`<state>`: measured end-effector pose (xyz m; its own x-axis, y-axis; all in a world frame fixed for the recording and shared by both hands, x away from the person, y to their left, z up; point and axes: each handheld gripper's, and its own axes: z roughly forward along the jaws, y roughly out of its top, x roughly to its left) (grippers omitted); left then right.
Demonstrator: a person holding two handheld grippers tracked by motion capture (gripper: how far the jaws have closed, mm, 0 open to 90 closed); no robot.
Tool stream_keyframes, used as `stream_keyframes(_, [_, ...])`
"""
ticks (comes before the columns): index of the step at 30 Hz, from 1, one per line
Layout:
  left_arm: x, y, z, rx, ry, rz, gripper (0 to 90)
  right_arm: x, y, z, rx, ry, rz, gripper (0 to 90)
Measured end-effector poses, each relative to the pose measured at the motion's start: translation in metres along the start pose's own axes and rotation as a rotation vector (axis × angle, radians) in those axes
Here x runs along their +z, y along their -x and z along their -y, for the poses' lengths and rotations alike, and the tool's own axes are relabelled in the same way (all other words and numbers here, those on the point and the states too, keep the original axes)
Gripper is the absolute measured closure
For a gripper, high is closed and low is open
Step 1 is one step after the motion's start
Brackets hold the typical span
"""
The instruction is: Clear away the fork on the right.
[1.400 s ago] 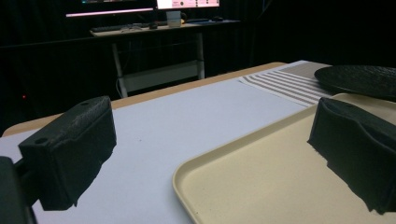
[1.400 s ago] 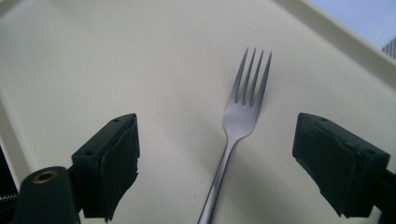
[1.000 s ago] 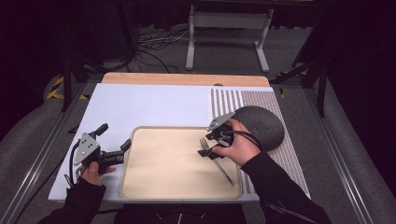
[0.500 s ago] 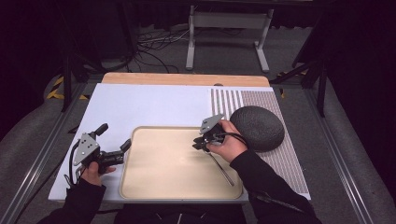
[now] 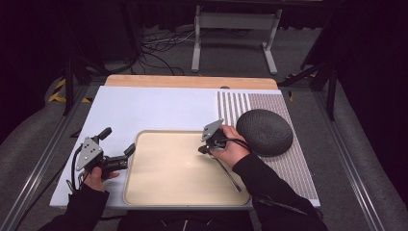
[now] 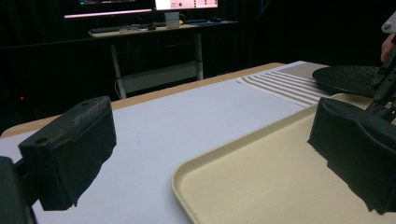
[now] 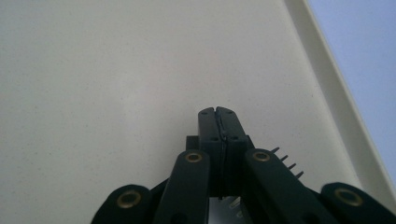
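The white mat [image 5: 159, 108] covers most of the table, with a bare wooden strip [image 5: 190, 81] running along its far edge and a striped panel [image 5: 293, 163] along its right side. On the near half of the mat lies the beige tray [image 5: 163, 178], its near edge close to the mat's near edge. Just past the tray's far right corner, on the striped panel, sits the dark round bowl [image 5: 264, 132], turned mouth down.

Your right gripper [image 5: 204, 149] is over the tray's far right corner, pointing left and down at the tray floor; in the right gripper view its jaws are pressed together with nothing between them, hanging above bare tray [image 7: 116, 70] beside the right rim. Your hand sits between that gripper and the bowl, close to the bowl's left side.

Your left gripper [image 5: 129, 155] rests on the mat at the tray's left edge, near the far left corner. Its jaws stand wide apart and empty; in the left gripper view the tray's corner [image 6: 196, 170] lies between them.
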<state>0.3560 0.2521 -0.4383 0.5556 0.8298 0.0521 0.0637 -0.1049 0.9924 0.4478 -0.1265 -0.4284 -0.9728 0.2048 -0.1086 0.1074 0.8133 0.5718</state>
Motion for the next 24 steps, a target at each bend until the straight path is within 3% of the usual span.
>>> stream_keyframes(10, [0.0, 0.0, 0.0, -0.001, 0.0, 0.0, 1.3, -0.002, 0.005, 0.006, 0.008, -0.049, 0.051, 90.0])
stream_keyframes(24, [0.0, 0.0, 0.0, 0.002, -0.006, -0.001, 1.3, -0.017, 0.022, 0.026, 0.057, -0.088, 0.111, 90.0])
